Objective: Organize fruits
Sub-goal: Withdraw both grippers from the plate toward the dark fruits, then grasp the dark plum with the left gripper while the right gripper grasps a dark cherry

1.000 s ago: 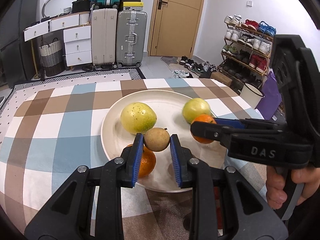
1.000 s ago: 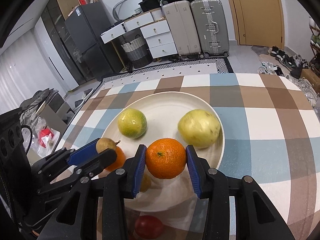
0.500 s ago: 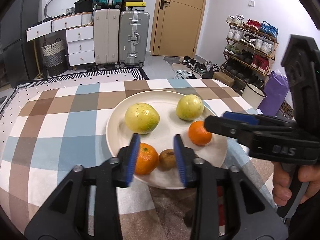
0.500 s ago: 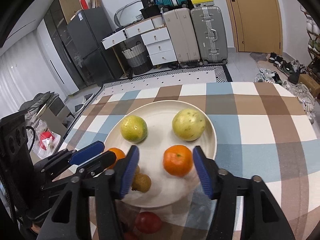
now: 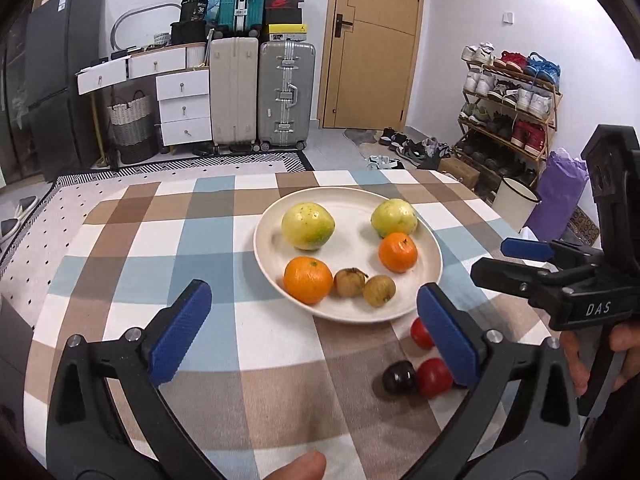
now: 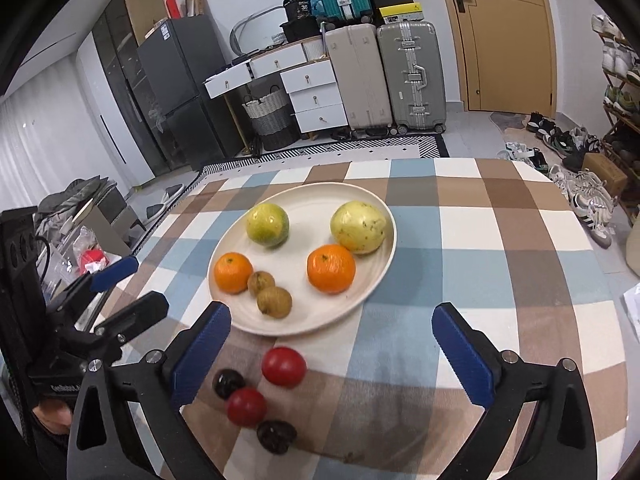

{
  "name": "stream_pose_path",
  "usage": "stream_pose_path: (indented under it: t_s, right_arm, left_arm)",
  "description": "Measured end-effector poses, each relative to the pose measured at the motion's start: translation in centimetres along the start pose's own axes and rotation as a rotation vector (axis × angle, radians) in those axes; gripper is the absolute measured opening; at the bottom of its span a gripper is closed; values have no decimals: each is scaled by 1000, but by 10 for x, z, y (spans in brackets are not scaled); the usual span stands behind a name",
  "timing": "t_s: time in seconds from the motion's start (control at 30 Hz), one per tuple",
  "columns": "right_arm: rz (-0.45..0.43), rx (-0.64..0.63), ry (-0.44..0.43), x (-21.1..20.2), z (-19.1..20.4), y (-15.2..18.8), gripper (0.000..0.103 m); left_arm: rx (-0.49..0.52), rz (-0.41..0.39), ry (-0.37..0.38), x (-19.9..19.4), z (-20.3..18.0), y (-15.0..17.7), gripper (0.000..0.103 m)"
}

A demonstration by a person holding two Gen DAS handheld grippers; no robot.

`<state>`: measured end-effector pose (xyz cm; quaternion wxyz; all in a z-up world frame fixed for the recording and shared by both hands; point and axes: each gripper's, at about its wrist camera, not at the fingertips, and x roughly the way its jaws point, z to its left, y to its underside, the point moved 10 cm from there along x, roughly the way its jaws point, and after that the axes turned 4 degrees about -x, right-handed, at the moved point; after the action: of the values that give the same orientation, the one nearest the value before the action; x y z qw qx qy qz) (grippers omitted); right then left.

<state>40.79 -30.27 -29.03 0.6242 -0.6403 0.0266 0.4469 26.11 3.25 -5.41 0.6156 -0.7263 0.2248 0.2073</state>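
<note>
A cream plate [image 5: 428, 246] [image 6: 304, 200] on the checked tablecloth holds two yellow-green fruits [image 5: 307, 225] [image 6: 359, 227], two oranges [image 5: 308, 280] [image 6: 331, 268] and two small brown fruits [image 5: 379, 290] [image 6: 274, 301]. Two red fruits [image 6: 283, 366] [image 6: 247, 406] and two dark fruits [image 6: 228, 383] [image 6: 276, 436] lie on the cloth in front of the plate. My left gripper [image 5: 314, 338] is open and empty, pulled back from the plate. My right gripper [image 6: 330, 350] is open and empty above the loose small fruits. It also shows in the left wrist view [image 5: 516, 260].
The table's far edge [image 6: 400, 160] faces suitcases [image 6: 412, 76], white drawers [image 6: 316, 92] and a door. A shoe rack [image 5: 508, 104] and a white bucket [image 5: 516, 204] stand to the right. A red fruit [image 5: 434, 372] and a dark fruit [image 5: 399, 376] show beside my left gripper's right finger.
Both grippers opened wide and drew back from the plate. The left one released a small brown fruit, the right one an orange; both fruits now rest on the plate.
</note>
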Motion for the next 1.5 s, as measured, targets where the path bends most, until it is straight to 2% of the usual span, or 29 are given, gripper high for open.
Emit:
stream_pose_path:
  t_s: [0.2, 0.37, 0.83, 0.93, 1.37, 1.43, 1.5]
  right_arm:
    - [25, -98, 29, -3, 9, 16, 103]
    - [60, -97, 15, 3, 12, 29, 102]
    - [175, -145, -31, 14, 15, 58, 102]
    - [189, -159, -21, 14, 14, 64, 102]
    - [257, -280, -45, 20, 32, 86, 101]
    - [263, -283, -44, 22, 32, 88, 99]
    - [270, -290, -43, 23, 33, 89, 89]
  left_arm:
    - [-7, 22, 3, -13, 0, 16, 103]
    - [15, 55, -2, -10, -5, 32, 103]
    - [53, 113, 37, 7, -21, 48, 103]
    - [69, 128, 24, 11, -21, 52, 103]
    - [82, 182, 43, 22, -25, 64, 103]
    - [81, 184, 44, 22, -25, 64, 103]
    - [77, 186, 43, 23, -24, 64, 103]
